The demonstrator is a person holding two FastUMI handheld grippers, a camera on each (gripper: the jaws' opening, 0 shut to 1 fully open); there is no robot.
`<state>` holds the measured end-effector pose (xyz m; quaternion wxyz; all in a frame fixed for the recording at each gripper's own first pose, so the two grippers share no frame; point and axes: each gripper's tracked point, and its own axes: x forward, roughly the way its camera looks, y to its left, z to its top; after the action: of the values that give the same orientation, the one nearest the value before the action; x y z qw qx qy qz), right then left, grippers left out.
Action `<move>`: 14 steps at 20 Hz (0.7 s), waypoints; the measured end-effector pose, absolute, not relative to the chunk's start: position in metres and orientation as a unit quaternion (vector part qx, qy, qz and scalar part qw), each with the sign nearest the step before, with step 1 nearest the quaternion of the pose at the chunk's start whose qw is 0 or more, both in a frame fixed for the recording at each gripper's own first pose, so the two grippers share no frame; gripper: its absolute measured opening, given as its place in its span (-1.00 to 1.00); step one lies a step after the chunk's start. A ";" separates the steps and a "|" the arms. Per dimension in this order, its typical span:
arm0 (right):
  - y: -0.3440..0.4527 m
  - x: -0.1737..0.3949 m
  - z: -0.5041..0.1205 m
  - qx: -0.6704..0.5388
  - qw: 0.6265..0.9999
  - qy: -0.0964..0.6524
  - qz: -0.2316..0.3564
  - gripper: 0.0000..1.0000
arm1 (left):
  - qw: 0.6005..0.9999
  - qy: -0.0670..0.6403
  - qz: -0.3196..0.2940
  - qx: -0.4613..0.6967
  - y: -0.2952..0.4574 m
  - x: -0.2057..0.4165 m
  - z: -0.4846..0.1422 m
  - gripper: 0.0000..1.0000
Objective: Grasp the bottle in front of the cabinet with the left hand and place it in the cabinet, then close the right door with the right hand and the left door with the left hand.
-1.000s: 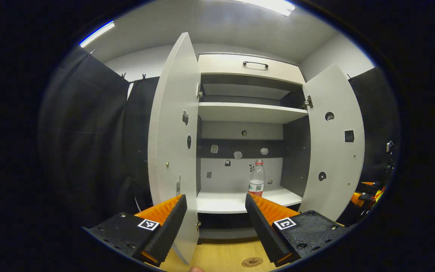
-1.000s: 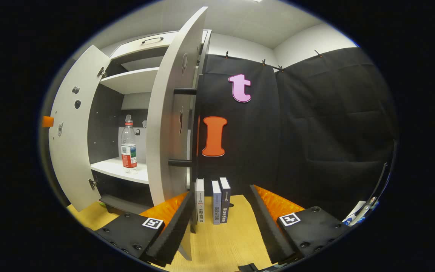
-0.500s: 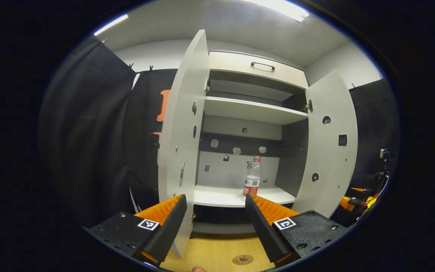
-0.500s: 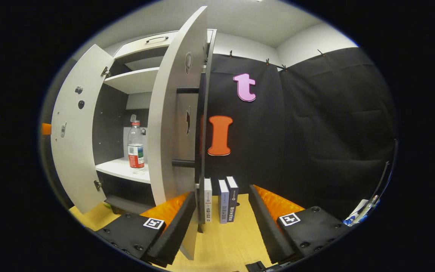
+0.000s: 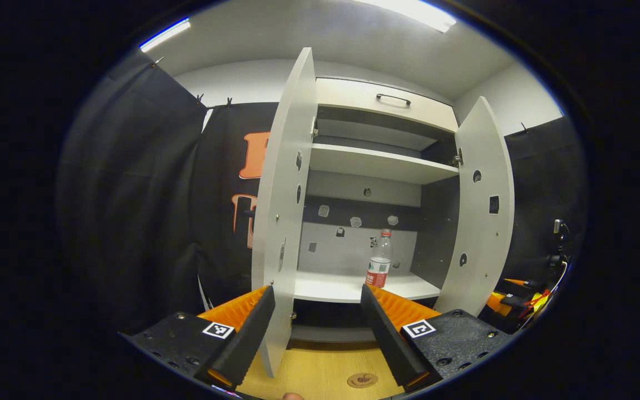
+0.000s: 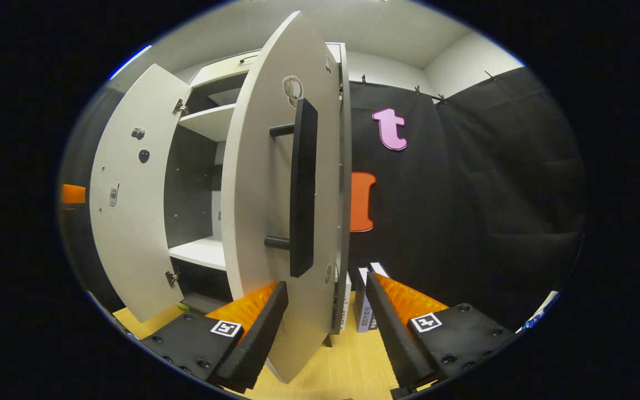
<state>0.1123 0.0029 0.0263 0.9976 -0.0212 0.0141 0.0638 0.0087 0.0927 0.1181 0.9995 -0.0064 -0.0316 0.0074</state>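
Bottle (image 5: 380, 265): upright on lower cabinet shelf (image 5: 331, 289), near front edge; right door (image 6: 267, 222) half-swung, right gripper (image 6: 323, 328) fingers apart, straddling its edge; left gripper (image 5: 314, 328) likewise apart; risk: door slipping, swinging wide

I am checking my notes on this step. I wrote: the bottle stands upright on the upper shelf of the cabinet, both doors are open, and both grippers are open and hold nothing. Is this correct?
Not quite. The bottle stands upright on the lower shelf, not on the upper shelf; the left gripper view shows it. The rest holds: left door and right door are open, and the left gripper and right gripper are open and hold nothing.
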 end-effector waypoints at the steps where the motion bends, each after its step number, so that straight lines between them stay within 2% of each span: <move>1: 0.009 0.114 0.027 -0.022 0.997 0.012 0.069 0.89 | 0.999 -0.032 0.011 -0.004 0.095 0.006 0.119 0.86; 10: 0.041 0.133 0.022 -0.041 0.994 0.002 0.105 0.90 | 0.999 -0.029 0.039 -0.010 0.114 -0.006 0.114 0.89; 14: 0.061 0.165 0.020 -0.066 0.992 -0.011 0.111 0.91 | 0.998 -0.030 0.047 -0.014 0.122 -0.011 0.113 0.90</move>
<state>0.1652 0.0607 0.0200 0.9916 -0.0661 -0.0109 0.1107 -0.0113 0.1222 0.1133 0.9984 -0.0138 -0.0296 0.0466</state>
